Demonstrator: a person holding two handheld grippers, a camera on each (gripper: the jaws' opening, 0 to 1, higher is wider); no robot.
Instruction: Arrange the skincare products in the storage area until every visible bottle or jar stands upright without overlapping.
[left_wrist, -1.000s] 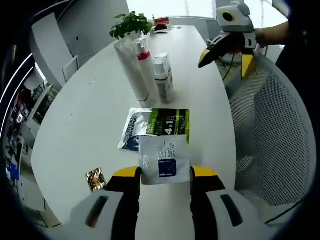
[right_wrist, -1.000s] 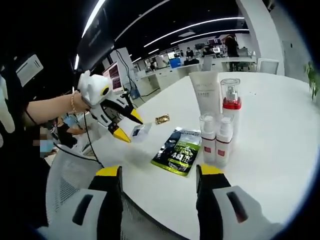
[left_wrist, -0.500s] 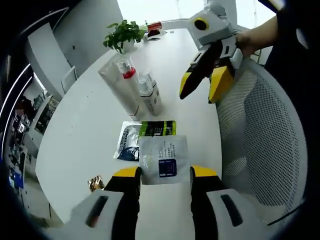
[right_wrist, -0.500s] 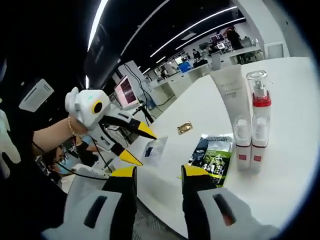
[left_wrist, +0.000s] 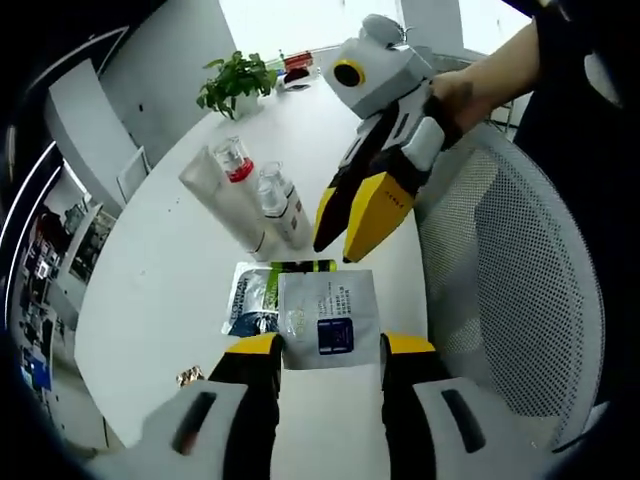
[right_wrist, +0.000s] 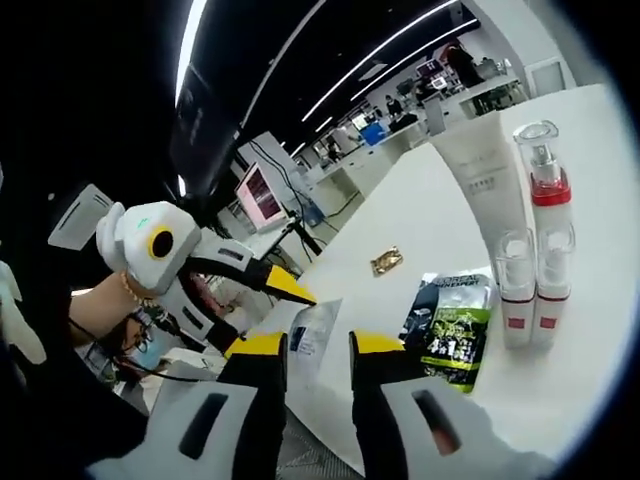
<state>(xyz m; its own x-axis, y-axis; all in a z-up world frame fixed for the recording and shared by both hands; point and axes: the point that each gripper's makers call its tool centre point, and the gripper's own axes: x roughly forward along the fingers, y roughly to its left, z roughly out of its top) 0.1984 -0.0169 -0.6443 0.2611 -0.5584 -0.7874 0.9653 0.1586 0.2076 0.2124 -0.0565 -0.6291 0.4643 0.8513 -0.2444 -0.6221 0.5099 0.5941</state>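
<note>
My left gripper (left_wrist: 330, 345) is shut on a white sachet (left_wrist: 328, 318) with a blue square, held above the white table (left_wrist: 150, 290). My right gripper (left_wrist: 337, 250) reaches in from the upper right, its yellow tips just over the sachet's top edge. In the right gripper view the right gripper (right_wrist: 318, 345) has a narrow gap, with the sachet (right_wrist: 312, 335) just beyond it in the left gripper (right_wrist: 270, 320). A white tube (left_wrist: 225, 205), a red-collared pump bottle (left_wrist: 238, 170) and two small bottles (left_wrist: 280, 205) stand upright together.
A green-black sachet (left_wrist: 305, 266) and a blue-white sachet (left_wrist: 250, 300) lie flat near the bottles. A small gold sachet (left_wrist: 188, 377) lies apart. A potted plant (left_wrist: 235, 80) stands at the far end. A mesh chair (left_wrist: 500, 260) is beside the table edge.
My right gripper has come much closer to the held sachet and its jaws have narrowed. The left gripper keeps hold of the sachet and has drawn back from the bottles.
</note>
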